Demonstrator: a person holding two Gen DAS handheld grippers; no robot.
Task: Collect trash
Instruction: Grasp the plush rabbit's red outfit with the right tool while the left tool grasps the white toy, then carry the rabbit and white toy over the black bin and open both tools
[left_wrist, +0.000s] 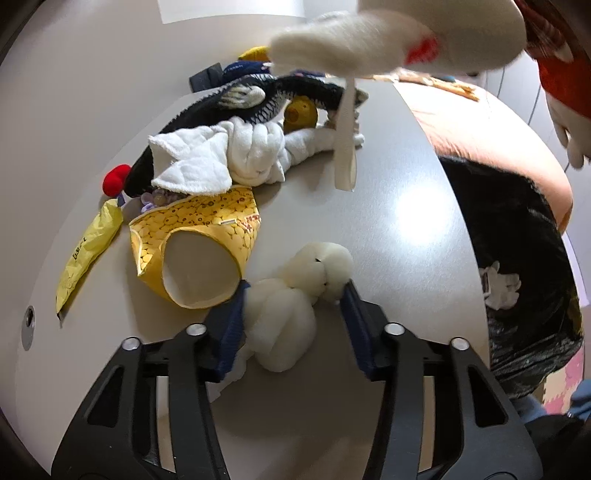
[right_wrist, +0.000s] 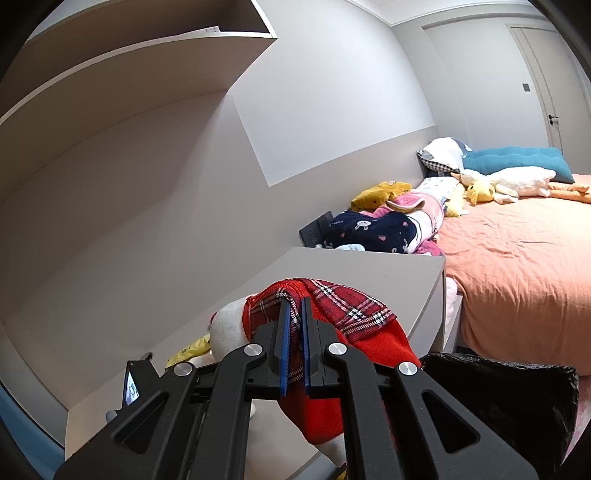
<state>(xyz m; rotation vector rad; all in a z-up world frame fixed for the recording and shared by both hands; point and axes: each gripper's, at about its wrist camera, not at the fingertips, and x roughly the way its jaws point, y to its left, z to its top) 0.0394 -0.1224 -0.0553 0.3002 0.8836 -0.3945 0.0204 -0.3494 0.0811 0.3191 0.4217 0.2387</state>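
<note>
**Operator:** Report jaw state, both units.

**Gripper:** My left gripper stands partly open around a small cream plush toy lying on the grey desk. Both blue pads sit against its flanks; whether they press yet I cannot tell. My right gripper is clamped hard on the plaid fabric of a white plush in red clothing, which hangs off the pads above the desk.

**Operator:** Handling properties of the cream toy?

**Gripper:** Judged light, soft and compressible, not fragile. It will deform under the pads, so I should grip the thicker body, not the head, and close well in. Slip risk is low on fleece.

**Operator:** Clearance?

**Gripper:** The yellow patterned garment lies just beside my left pad and may snag. The desk's front edge is near on the right, with the black trash bag just beyond and below it. That side is open. A clothing pile and yellow wrapper occupy the far and left areas.
</note>
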